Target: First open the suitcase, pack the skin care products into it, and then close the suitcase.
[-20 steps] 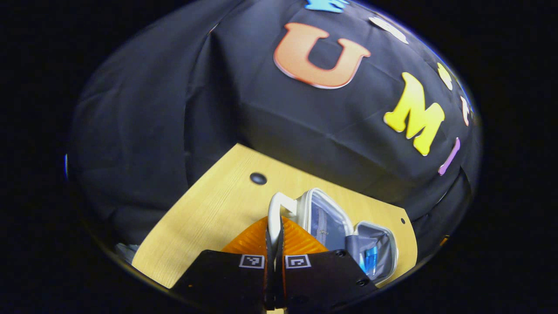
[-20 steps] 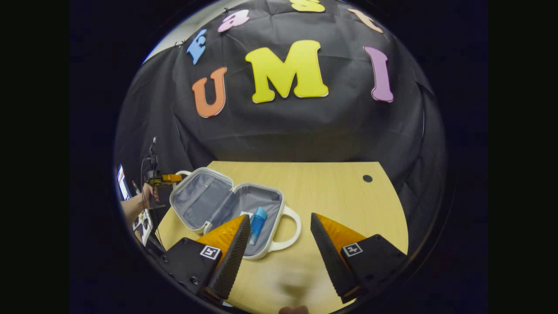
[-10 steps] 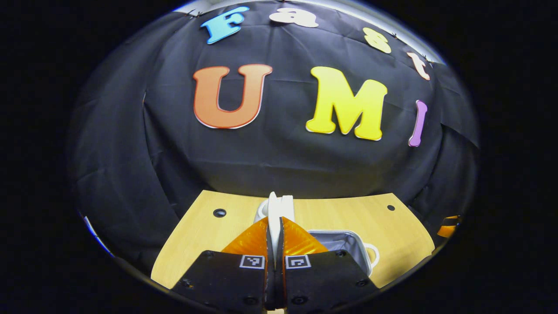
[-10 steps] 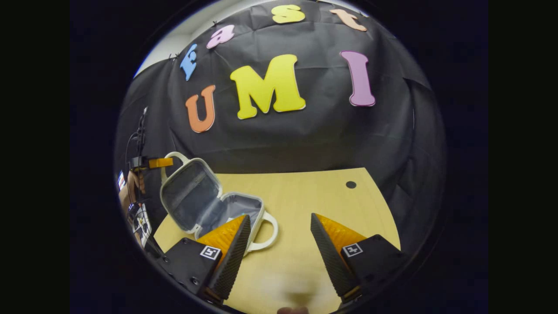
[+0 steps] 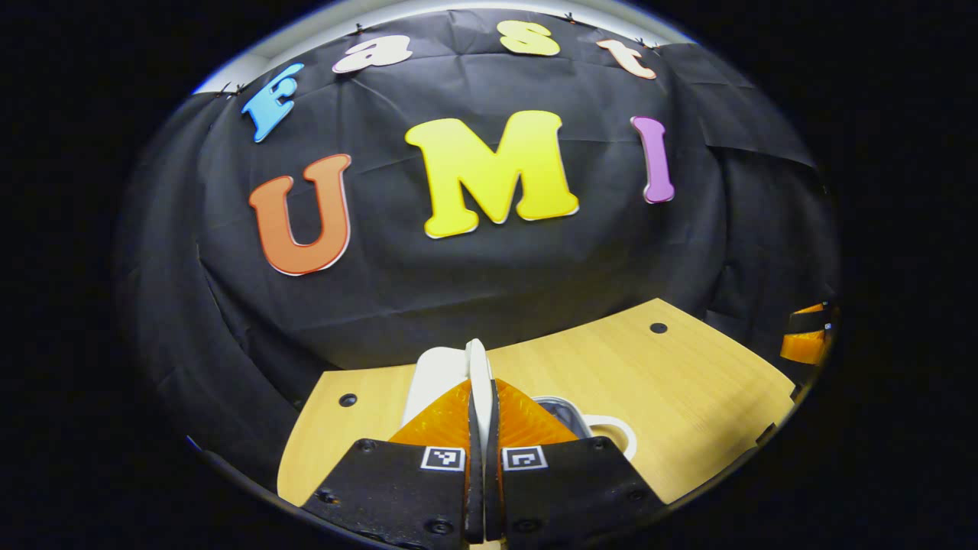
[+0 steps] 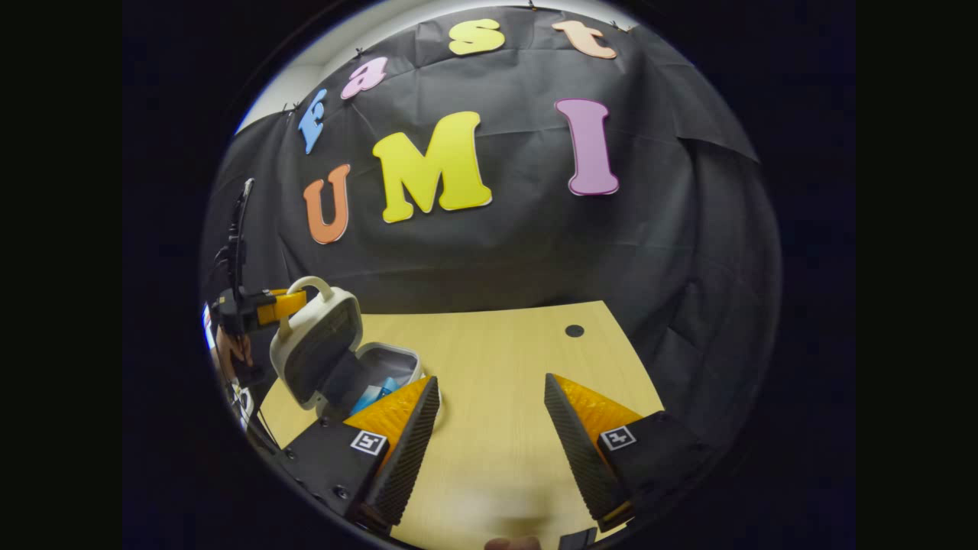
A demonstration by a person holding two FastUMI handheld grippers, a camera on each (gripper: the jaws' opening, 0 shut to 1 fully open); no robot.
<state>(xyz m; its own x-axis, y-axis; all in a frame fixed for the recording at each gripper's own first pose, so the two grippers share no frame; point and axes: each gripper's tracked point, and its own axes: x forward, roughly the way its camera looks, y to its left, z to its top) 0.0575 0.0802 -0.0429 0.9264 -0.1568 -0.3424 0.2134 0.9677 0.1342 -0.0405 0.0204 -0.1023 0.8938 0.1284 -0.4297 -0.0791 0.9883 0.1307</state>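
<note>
Pale wood tabletop (image 6: 504,367) under both views, black cloth wall behind. On its left part in the right gripper view, white suitcase (image 6: 317,351), lid raised and tilted over the lower shell, grey lining visible inside. Blue skin care product (image 6: 374,397) lying in the lower shell, partly hidden behind the near finger.

Left hand-held gripper (image 5: 478,382) closed tight on the lid handle (image 5: 478,367), both fingers pressed flat against the white strip standing up between them. Just beyond the fingers in the left gripper view, rim of the lower shell and second white handle (image 5: 611,431) lying flat on the wood. Same left hand-held gripper seen from afar in the right gripper view (image 6: 294,300), clamped on the loop at the top of the lid, with a person's hand (image 6: 229,347) below it at the frame edge.

Right hand-held gripper (image 6: 489,412) spread wide, nothing between its fingers, hovering over bare wood just right of the suitcase. Dark round hole (image 6: 574,331) in the tabletop farther back.
</note>
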